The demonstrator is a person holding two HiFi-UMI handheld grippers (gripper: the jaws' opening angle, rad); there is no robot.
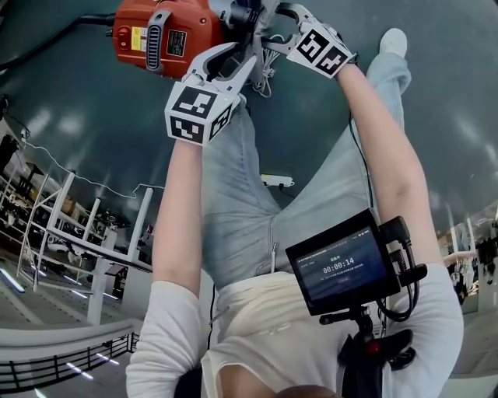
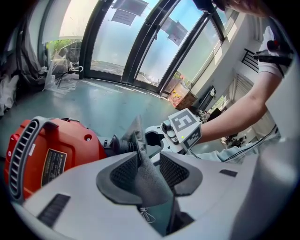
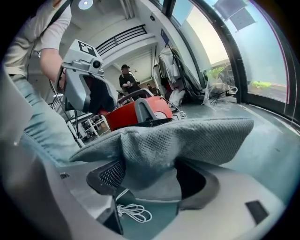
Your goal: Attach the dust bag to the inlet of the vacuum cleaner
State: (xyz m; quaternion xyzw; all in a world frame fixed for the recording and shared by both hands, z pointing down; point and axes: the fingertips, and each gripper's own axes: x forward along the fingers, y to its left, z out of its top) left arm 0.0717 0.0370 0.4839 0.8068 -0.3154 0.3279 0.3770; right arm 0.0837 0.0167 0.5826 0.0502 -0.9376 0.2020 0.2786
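The red vacuum cleaner (image 1: 159,35) lies on the floor at eleven o'clock from me, and the grey dust bag (image 3: 187,140) is stretched between my hands near it: my left gripper (image 1: 237,66) is clenched on a fold of its cloth, my right gripper (image 1: 274,22) on another edge. I judge the mouth should be spread wide, lined up with the black inlet (image 2: 117,143) at ten o'clock of my left jaws and pushed on squarely, with the white drawstring (image 3: 133,213) kept clear.
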